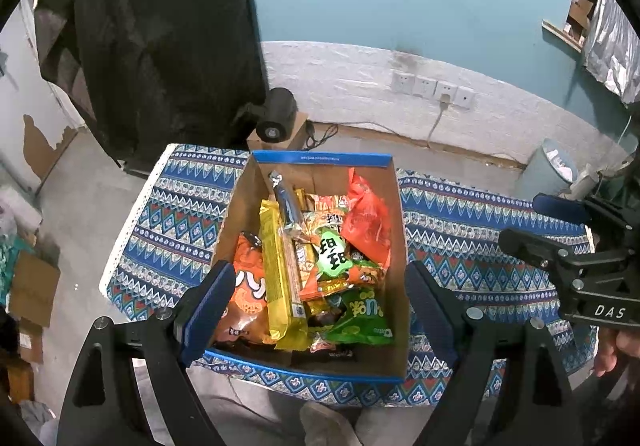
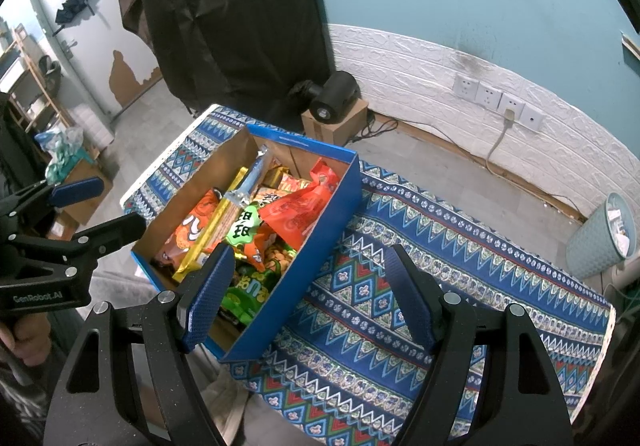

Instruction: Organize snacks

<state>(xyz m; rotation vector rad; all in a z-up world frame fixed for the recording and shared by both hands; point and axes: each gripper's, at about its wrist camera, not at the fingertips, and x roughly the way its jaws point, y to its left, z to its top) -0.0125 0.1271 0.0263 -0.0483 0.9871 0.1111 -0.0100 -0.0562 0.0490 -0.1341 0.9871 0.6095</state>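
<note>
Your snacks all sit inside the open blue-edged cardboard box, which rests on the counter under its blue zigzag-patterned cloth; no packet shows on the cloth outside the box. That fits either a box already filled or one waiting to be emptied and sorted, so take your cue from the task and not from me.

What matters is the lie of things. The box's long axis runs away from you, near edge towards your body, far edge towards the white wall. The long yellow foil snack packet and the clear-wrapped biscuit stick beside it lie along that same axis, while the crumpled orange-red bag leans against the box's right wall and the green packet lies at the near end.

Your left gripper hangs right over the box, fingers spread wide with nothing between them, straddling almost its whole width. It is plainly the nearer one. Your right gripper is also spread and empty, but it sits off to the right: its left finger overlaps the box's near right corner and the other hangs over bare cloth.

For any lengthwise packet, I judge the left fingers already close across its short side.
</note>
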